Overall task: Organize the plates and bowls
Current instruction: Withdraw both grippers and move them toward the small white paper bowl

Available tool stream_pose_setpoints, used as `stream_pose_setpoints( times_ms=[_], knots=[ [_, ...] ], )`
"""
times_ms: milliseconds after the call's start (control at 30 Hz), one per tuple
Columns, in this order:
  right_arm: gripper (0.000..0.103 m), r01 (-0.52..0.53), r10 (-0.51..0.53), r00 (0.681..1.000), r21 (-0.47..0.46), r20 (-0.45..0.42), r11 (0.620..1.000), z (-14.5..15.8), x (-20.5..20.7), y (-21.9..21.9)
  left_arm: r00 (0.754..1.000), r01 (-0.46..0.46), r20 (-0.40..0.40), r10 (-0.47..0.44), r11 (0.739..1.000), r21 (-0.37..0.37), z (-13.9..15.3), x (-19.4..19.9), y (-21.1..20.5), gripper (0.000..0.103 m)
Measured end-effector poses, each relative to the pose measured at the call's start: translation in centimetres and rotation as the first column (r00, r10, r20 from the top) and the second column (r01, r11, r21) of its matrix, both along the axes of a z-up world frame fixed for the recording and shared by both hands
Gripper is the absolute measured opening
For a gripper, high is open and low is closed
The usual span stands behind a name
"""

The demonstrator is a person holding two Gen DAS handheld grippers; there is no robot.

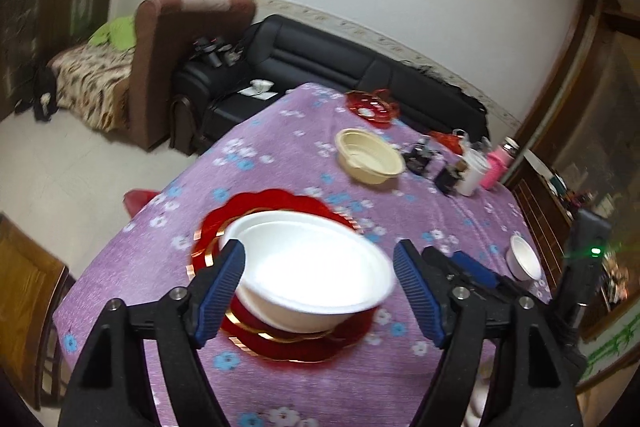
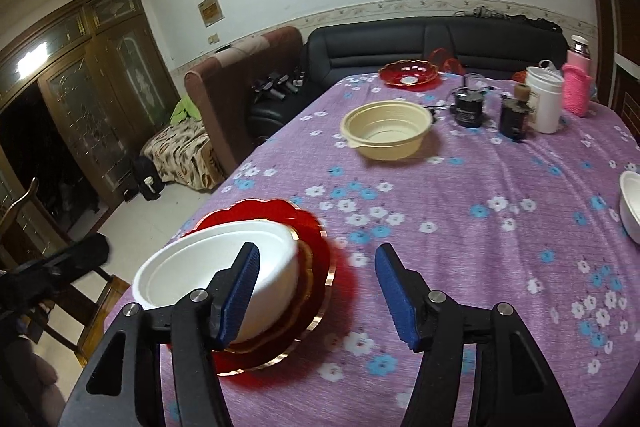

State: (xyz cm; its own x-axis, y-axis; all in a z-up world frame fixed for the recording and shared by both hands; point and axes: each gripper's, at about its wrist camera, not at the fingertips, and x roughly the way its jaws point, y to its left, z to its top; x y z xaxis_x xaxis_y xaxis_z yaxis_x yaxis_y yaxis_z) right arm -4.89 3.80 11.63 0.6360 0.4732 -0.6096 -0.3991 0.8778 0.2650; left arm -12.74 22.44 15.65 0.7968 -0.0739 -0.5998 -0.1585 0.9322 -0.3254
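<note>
So the big white bowl [image 1: 308, 267] was sitting on the stack of red gold-rimmed plates [image 1: 280, 343] at the near left corner of the table [image 2: 460, 227], right by the edge. Further back, about mid-table, sat the cream bowl [image 2: 386, 129], and past that a red glass dish [image 2: 410, 73] at the far end. Over on the right a small white bowl [image 1: 524, 257] was on its own, well apart from the stack. Far right was just clutter: a white cup [image 2: 543, 99], a pink bottle [image 2: 578, 83], a couple of dark jars.

My read is the white bowl had been set down on the plates and the next job was fetching another bowl to nest in it. If I were doing it I'd go for the cream one next. Come in low over the rim, pinch one wall instead of trying to span the whole bowl, and lift straight up so the cloth doesn't drag. Also watch that plate stack, it looked close enough to the table edge that a bump could shove it off.

Jaws: the left gripper [image 1: 320, 291] was spread wide with the white bowl sitting between the blue pads [image 1: 222, 291], but I couldn't see them pressing on it, so I'd call it let go. The right gripper [image 2: 316, 291] was apart too, nothing between its fingers but tablecloth, the bowl just beside its left finger.
</note>
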Motion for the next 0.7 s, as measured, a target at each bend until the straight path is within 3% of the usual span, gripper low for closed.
stream_pose_setpoints(
  times_ms=[200, 700],
  knots=[
    [0.065, 0.058, -0.057, 0.998, 0.017, -0.021, 0.998, -0.5, 0.3, -4.0, 0.995, 0.097, -0.021, -0.096, 0.995, 0.032, 0.3, 1.5, -4.7, 0.082],
    [0.068, 0.203, -0.199, 0.977, 0.045, -0.079, 0.978, -2.8, 1.8, -13.4, 0.958, 0.266, -0.130, -0.255, 0.962, 0.068, -2.7, 5.0, -14.3, 0.083]
  ],
)
